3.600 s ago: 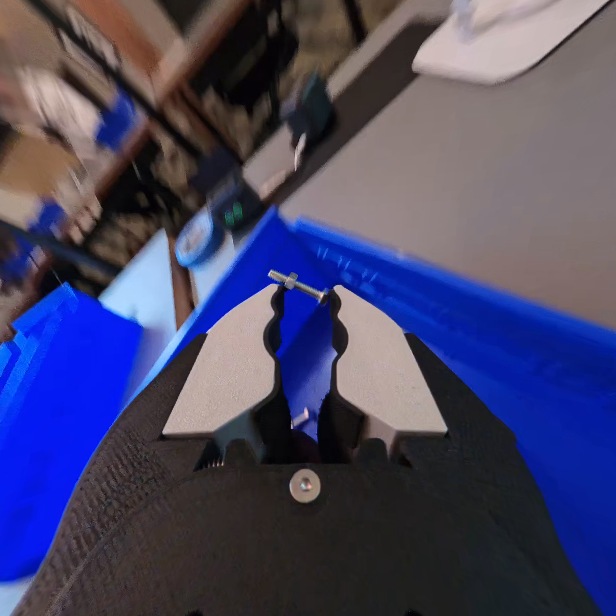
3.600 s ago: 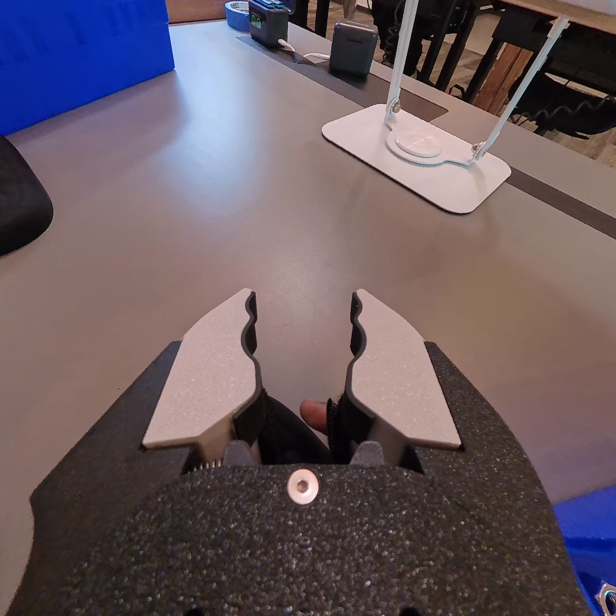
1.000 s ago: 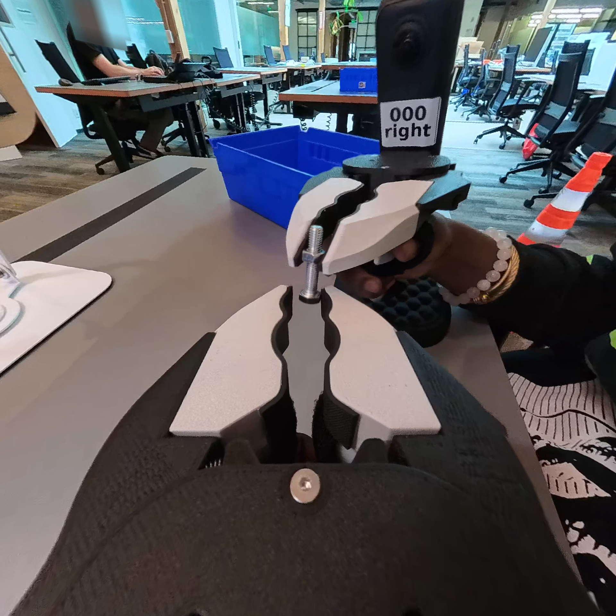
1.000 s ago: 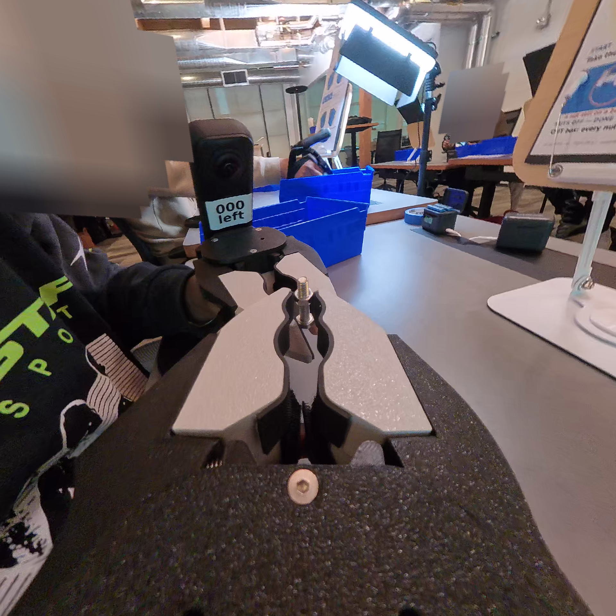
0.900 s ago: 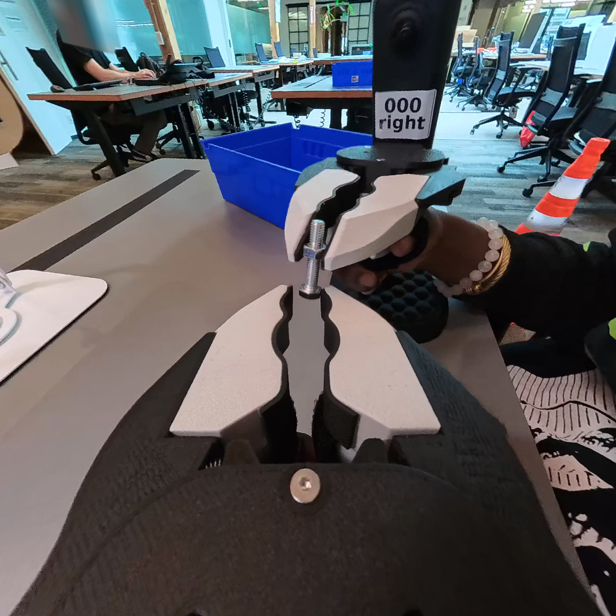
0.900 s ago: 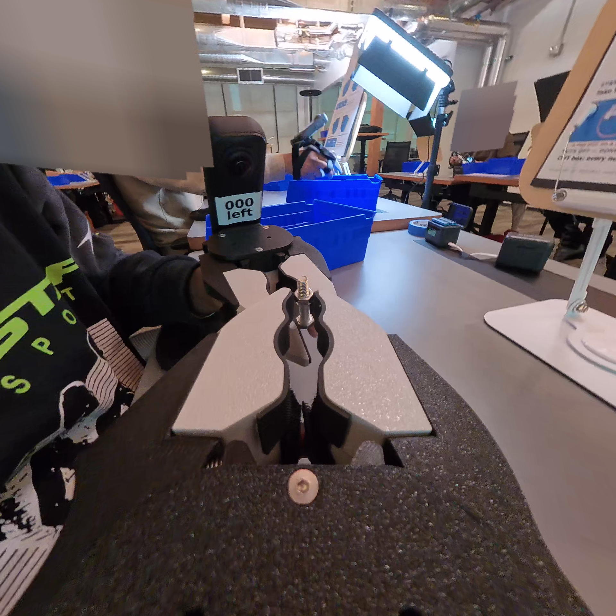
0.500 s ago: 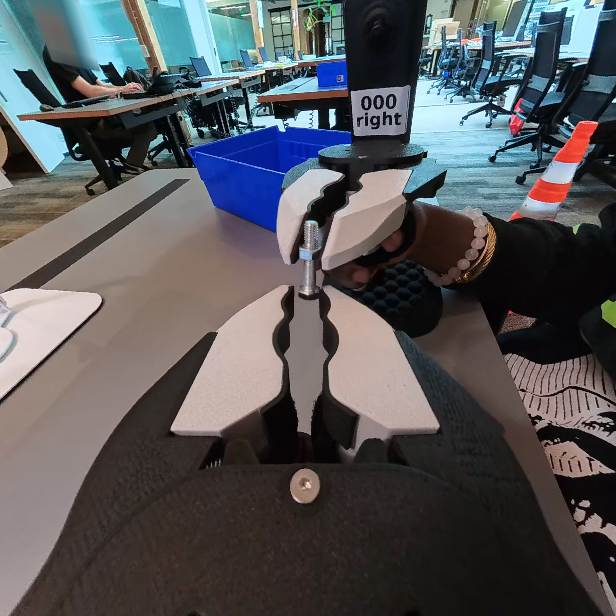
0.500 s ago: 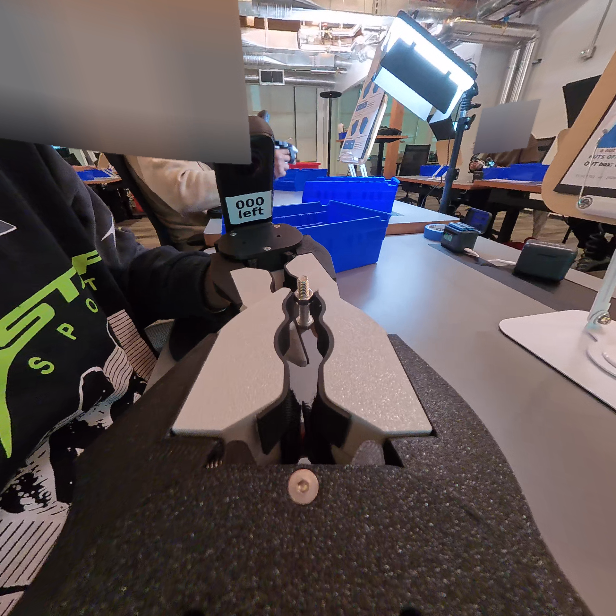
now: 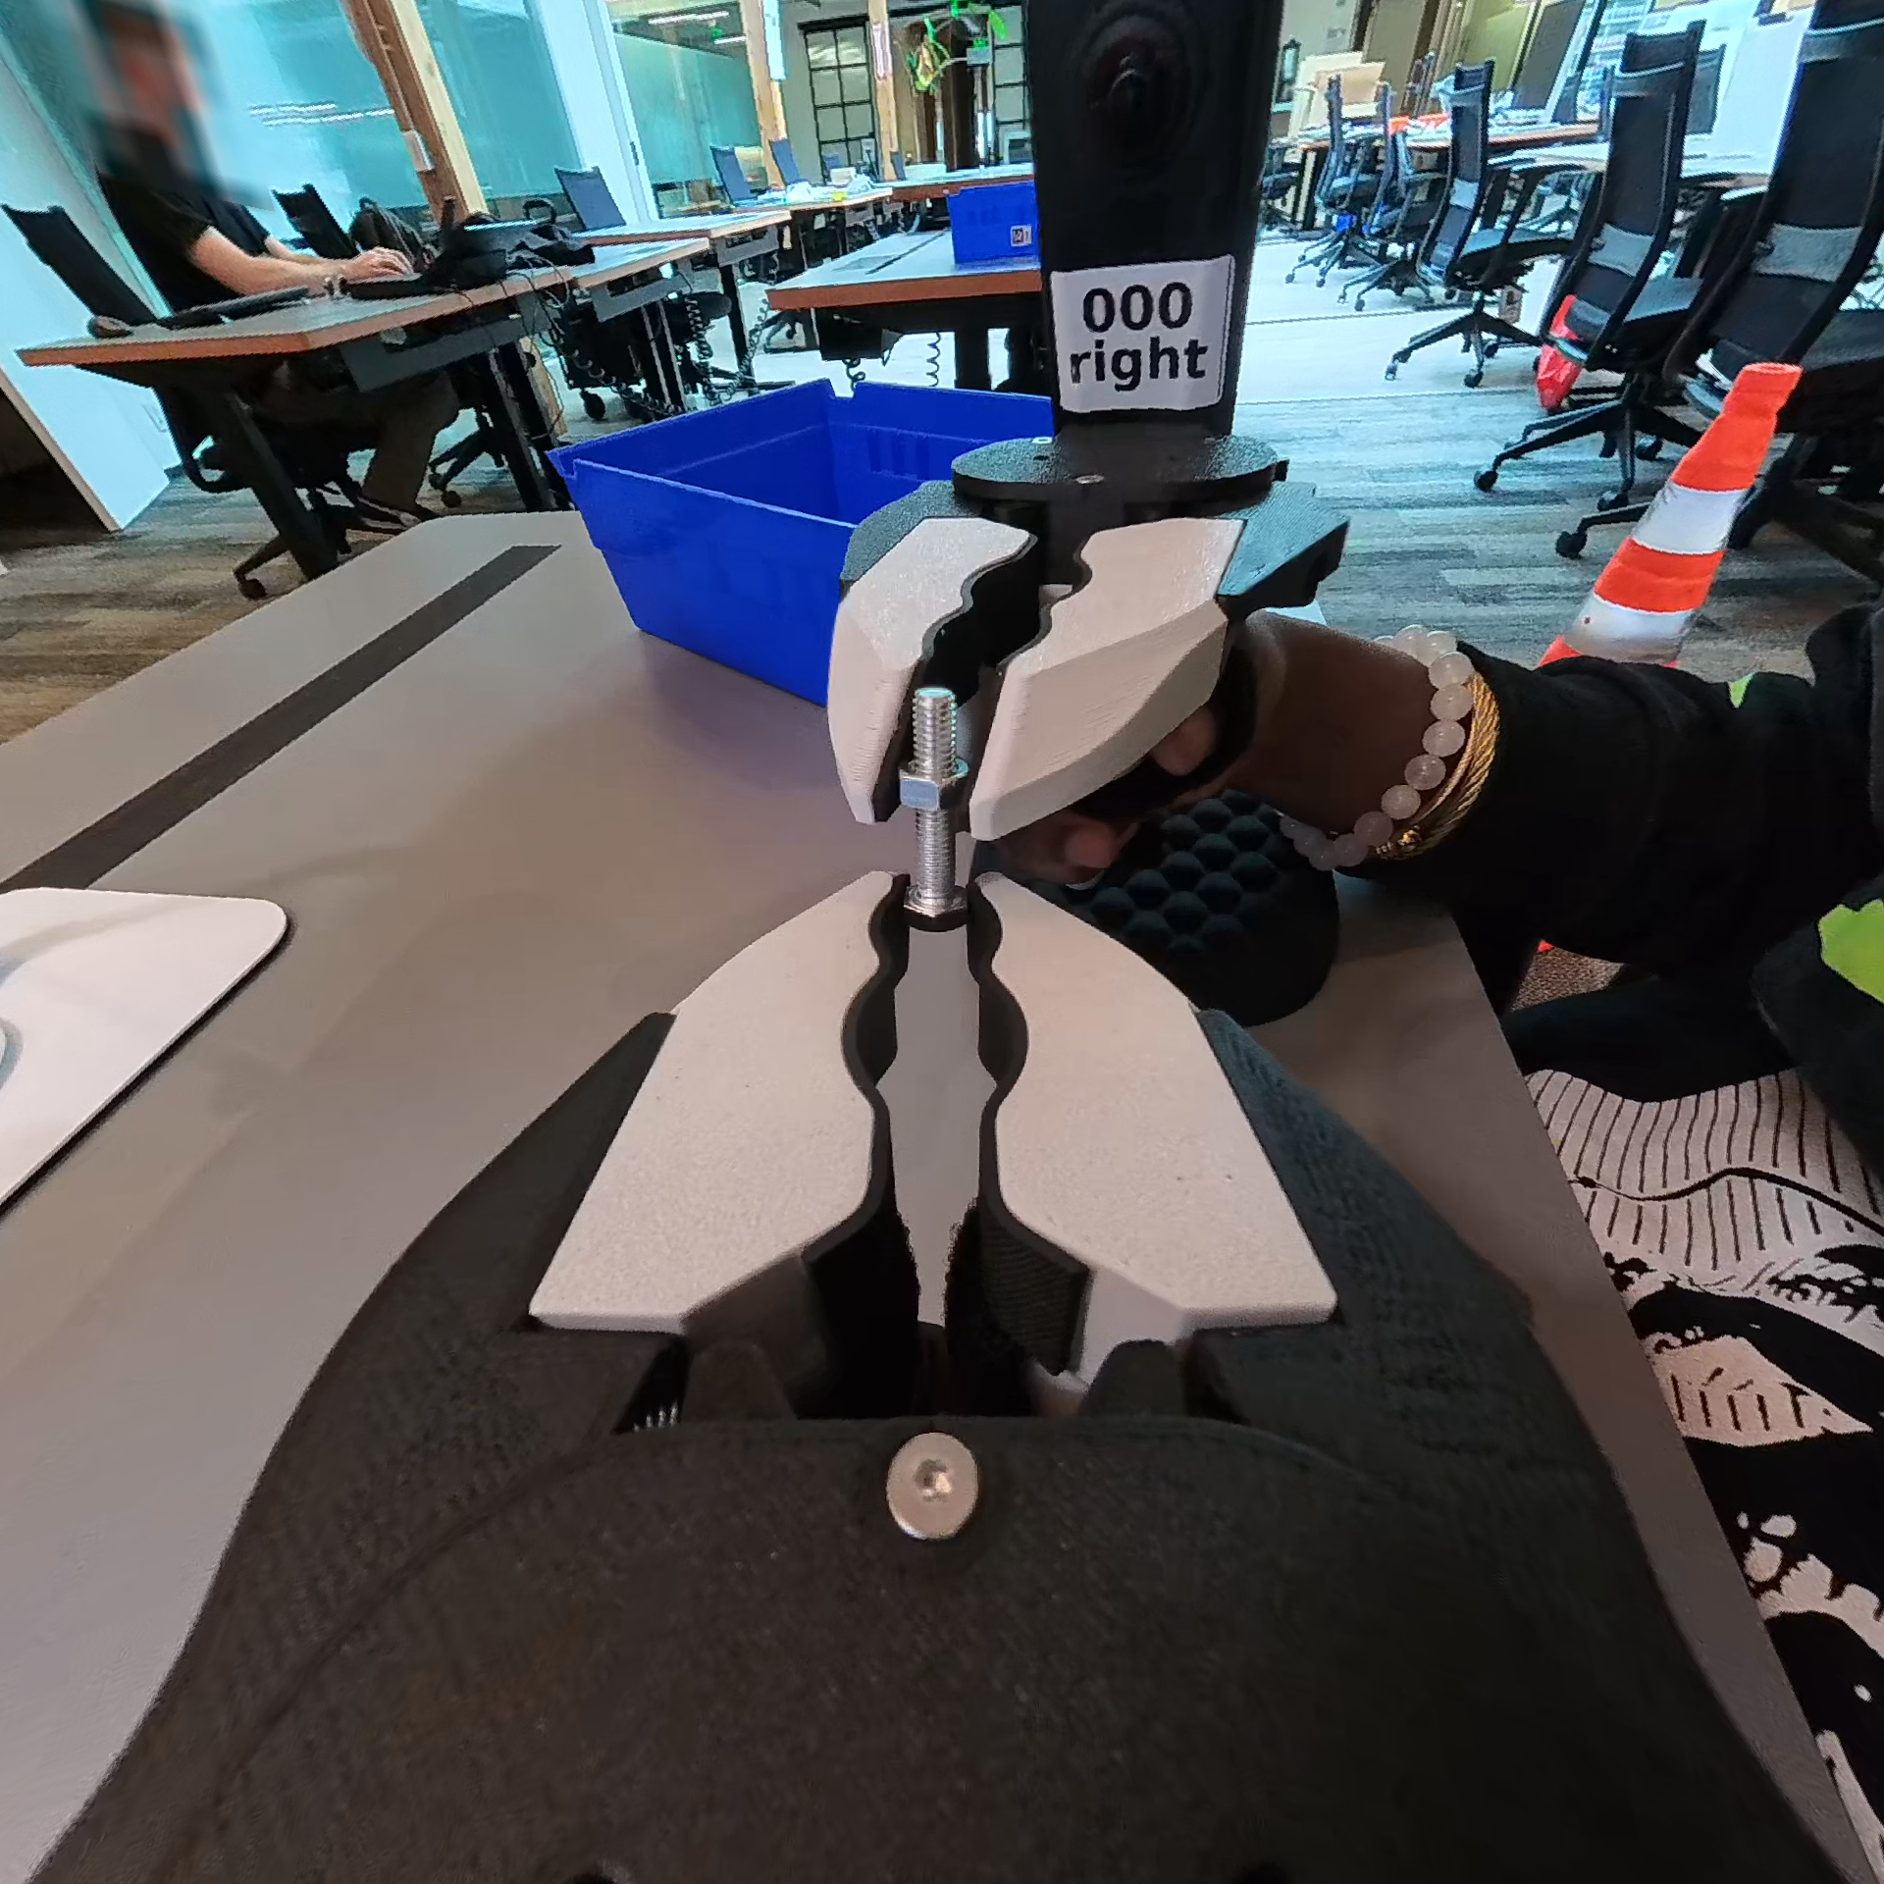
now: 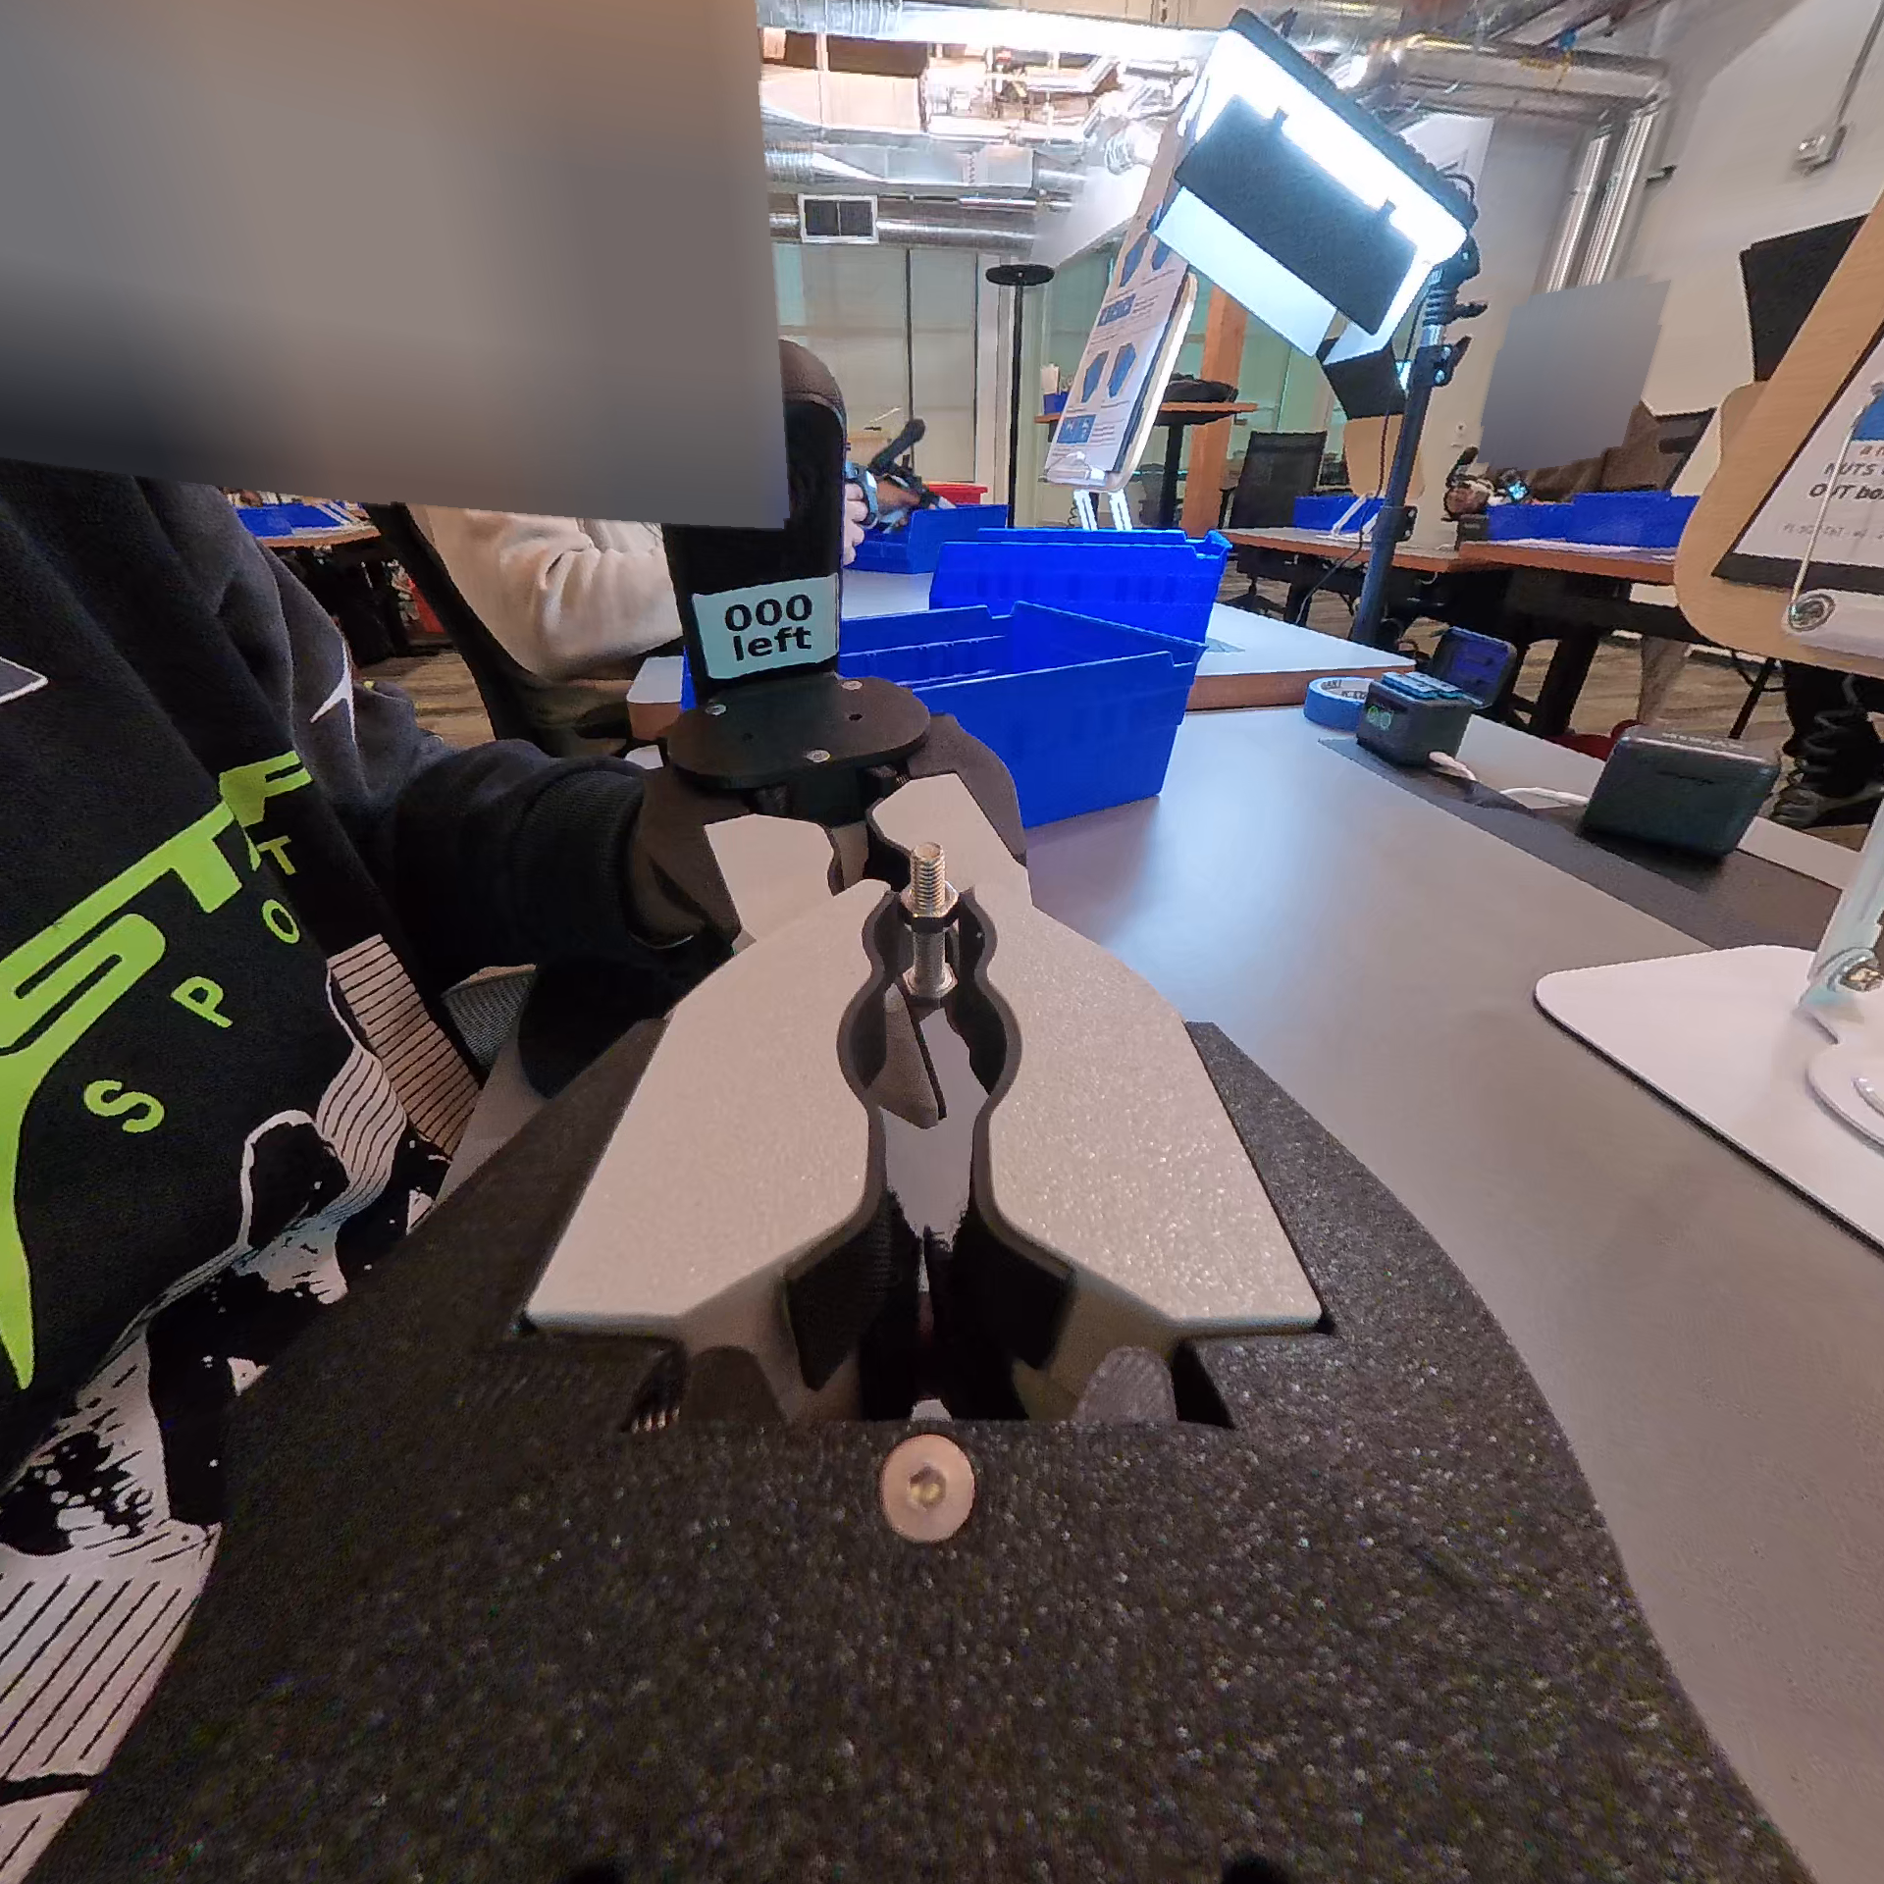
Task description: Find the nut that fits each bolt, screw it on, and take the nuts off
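Since the earliest pictures, the bolt (image 9: 933, 816) left the blue bin; the right gripper (image 9: 930, 790) now pinches its nut (image 9: 932, 790) (at 12 o'clock).

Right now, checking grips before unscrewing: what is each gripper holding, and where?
Left gripper clamps the bolt by its head; right gripper clamps the nut on its shaft.

The white stand base (image 9: 122, 1009) is cut off at the left edge; its upper part is unseen.

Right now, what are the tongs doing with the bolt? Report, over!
Left tongs shut on bolt head, bolt upright. Right tongs shut on nut, midway up threads. Nothing in the way.
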Demonstrator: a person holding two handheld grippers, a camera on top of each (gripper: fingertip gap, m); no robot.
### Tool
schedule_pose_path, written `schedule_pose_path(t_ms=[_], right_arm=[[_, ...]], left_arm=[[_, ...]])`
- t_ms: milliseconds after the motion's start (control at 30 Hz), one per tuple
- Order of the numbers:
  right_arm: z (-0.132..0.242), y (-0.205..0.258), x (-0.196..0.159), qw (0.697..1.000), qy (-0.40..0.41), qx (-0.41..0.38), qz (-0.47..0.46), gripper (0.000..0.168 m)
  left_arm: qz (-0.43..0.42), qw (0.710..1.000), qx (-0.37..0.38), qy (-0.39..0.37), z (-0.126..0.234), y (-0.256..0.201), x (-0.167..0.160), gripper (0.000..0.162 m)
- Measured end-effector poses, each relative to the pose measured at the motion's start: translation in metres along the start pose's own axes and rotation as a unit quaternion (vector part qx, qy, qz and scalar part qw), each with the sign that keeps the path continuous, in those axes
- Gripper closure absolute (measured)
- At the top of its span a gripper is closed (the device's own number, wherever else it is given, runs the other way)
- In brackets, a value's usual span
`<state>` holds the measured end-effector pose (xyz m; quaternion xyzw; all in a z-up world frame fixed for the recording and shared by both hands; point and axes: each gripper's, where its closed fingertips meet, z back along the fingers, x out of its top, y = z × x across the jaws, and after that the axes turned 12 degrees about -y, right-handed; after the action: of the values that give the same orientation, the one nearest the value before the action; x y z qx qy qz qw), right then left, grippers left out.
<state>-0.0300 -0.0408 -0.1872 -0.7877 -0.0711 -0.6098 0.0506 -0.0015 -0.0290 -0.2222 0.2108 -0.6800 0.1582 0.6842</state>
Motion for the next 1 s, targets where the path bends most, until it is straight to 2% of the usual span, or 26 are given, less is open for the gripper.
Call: schedule_pose_path(t_ms=[233, 367, 467, 833, 900, 933, 1000], right_arm=[[0.000, 0.001, 0.001, 1.000, -0.011, 0.001, -0.010, 0.156], [0.000, -0.003, -0.006, 1.000, -0.004, -0.012, -0.026, 0.131], [-0.002, -0.004, -0.010, 0.999, -0.005, -0.017, -0.039, 0.125], [0.003, -0.009, -0.010, 0.998, -0.014, -0.031, -0.044, 0.131], [0.006, -0.011, -0.006, 0.998, -0.025, -0.036, -0.047, 0.139], [0.008, -0.014, -0.004, 0.997, -0.032, -0.045, -0.046, 0.150], [0.011, -0.017, -0.001, 0.997, -0.041, -0.053, -0.042, 0.156]], left_arm=[[-0.011, 1.000, -0.003, -0.016, 0.001, 0.000, 0.002, 0.152], [0.002, 0.999, -0.008, -0.048, 0.001, 0.000, 0.000, 0.152], [0.020, 0.997, -0.022, -0.064, 0.001, -0.003, -0.007, 0.152], [0.050, 0.993, -0.049, -0.091, 0.001, -0.009, -0.004, 0.152], [0.058, 0.992, -0.044, -0.099, 0.002, -0.006, -0.001, 0.152], [0.061, 0.992, -0.044, -0.102, 0.003, -0.005, 0.000, 0.152], [0.061, 0.992, -0.041, -0.102, 0.004, -0.004, 0.001, 0.152]])
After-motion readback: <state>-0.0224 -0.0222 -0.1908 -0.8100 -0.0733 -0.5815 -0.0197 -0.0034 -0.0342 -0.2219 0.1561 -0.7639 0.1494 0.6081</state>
